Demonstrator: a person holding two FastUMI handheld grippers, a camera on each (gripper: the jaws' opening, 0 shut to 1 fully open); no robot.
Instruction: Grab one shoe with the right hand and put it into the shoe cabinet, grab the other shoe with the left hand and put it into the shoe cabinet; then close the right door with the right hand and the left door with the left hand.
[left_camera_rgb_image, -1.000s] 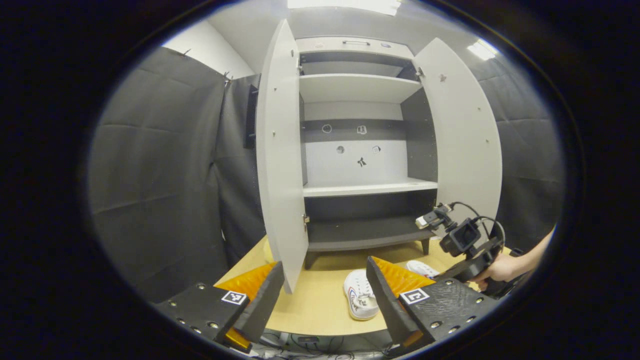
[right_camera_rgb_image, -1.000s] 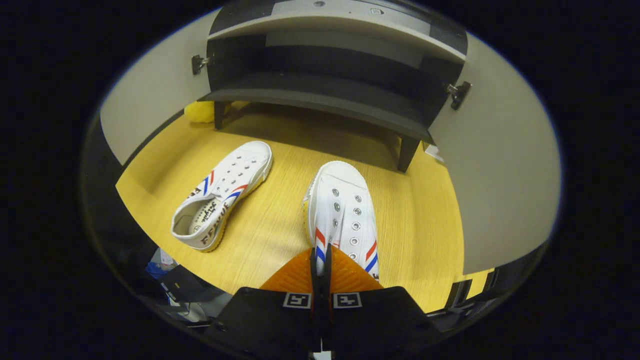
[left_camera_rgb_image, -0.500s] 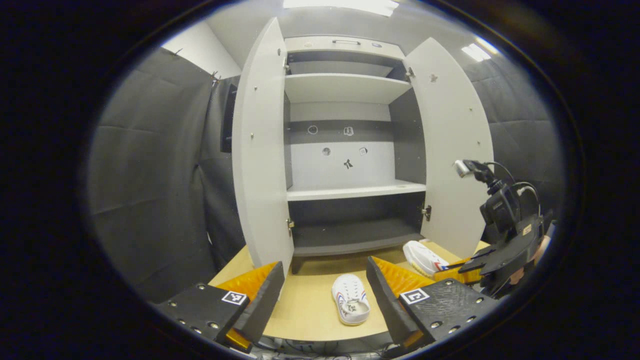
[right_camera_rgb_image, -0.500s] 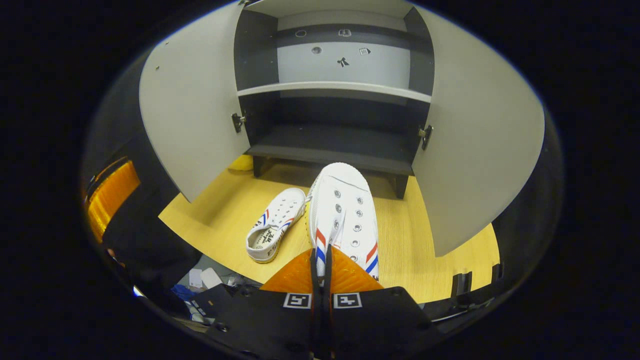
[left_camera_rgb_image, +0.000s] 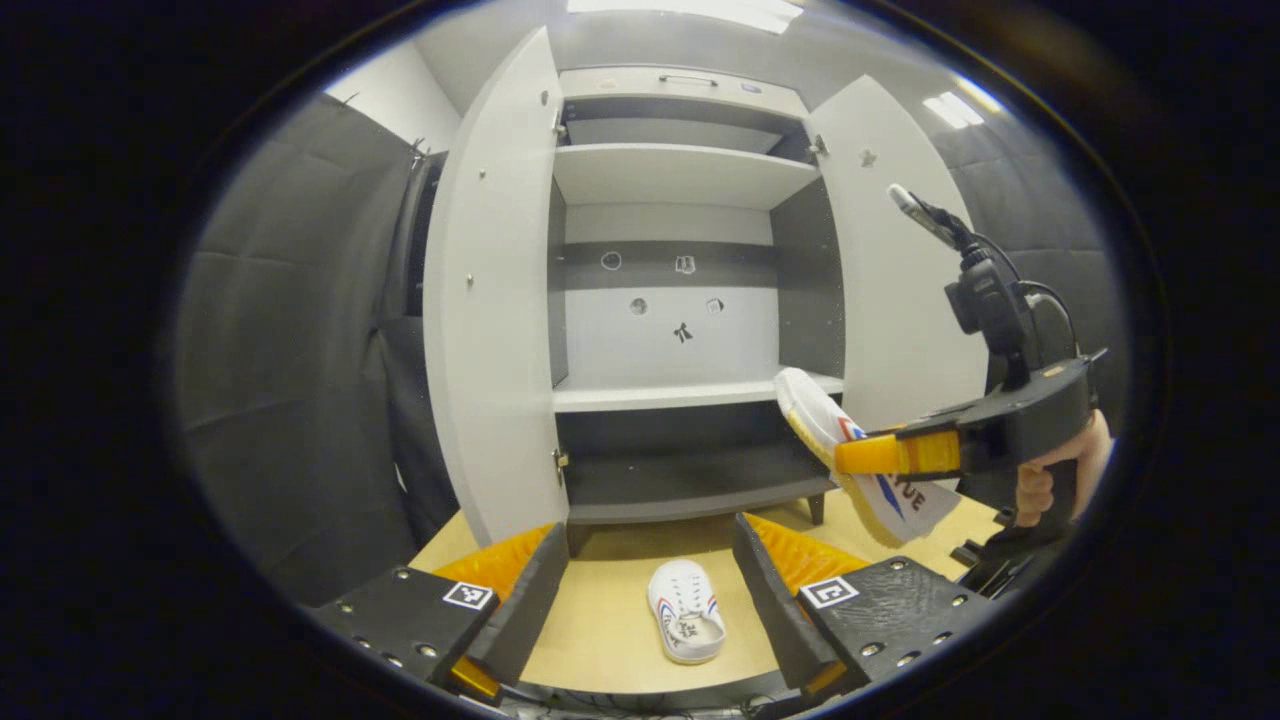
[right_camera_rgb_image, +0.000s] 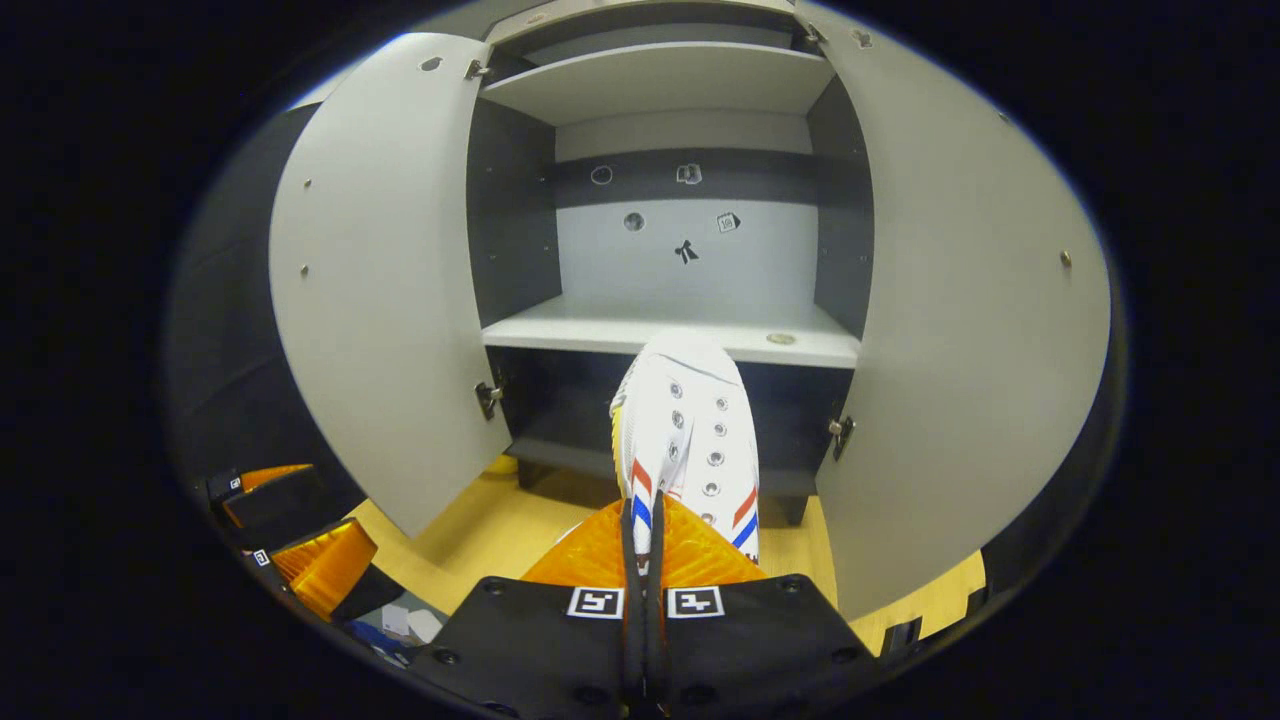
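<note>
- The right gripper (right_camera_rgb_image: 640, 560) has its jaws pressed nearly together on the heel collar of a white canvas sneaker (right_camera_rgb_image: 688, 430); the toe points at 12 o'clock, level with the front edge of the middle shelf (right_camera_rgb_image: 670, 338).
- In the left gripper view the held sneaker (left_camera_rgb_image: 850, 460) hangs clear of the counter (left_camera_rgb_image: 610, 620), sole outward, just in front of the shoe cabinet (left_camera_rgb_image: 680, 250), with a hand (left_camera_rgb_image: 1060, 475) on the right gripper's handle at 3 o'clock.
- Both doors stand wide open: left door (right_camera_rgb_image: 385, 290) at 9 o'clock, right door (right_camera_rgb_image: 960, 330) at 3 o'clock, leaving the whole cabinet mouth between their edges free.
- The left gripper (left_camera_rgb_image: 650, 600) has its jaws spread wide and grips nothing; the second sneaker (left_camera_rgb_image: 686, 625) lies on the counter between them, farther off, toe toward the cabinet.
- Bare counter lies between that sneaker and the bottom shelf (left_camera_rgb_image: 690, 480).
</note>
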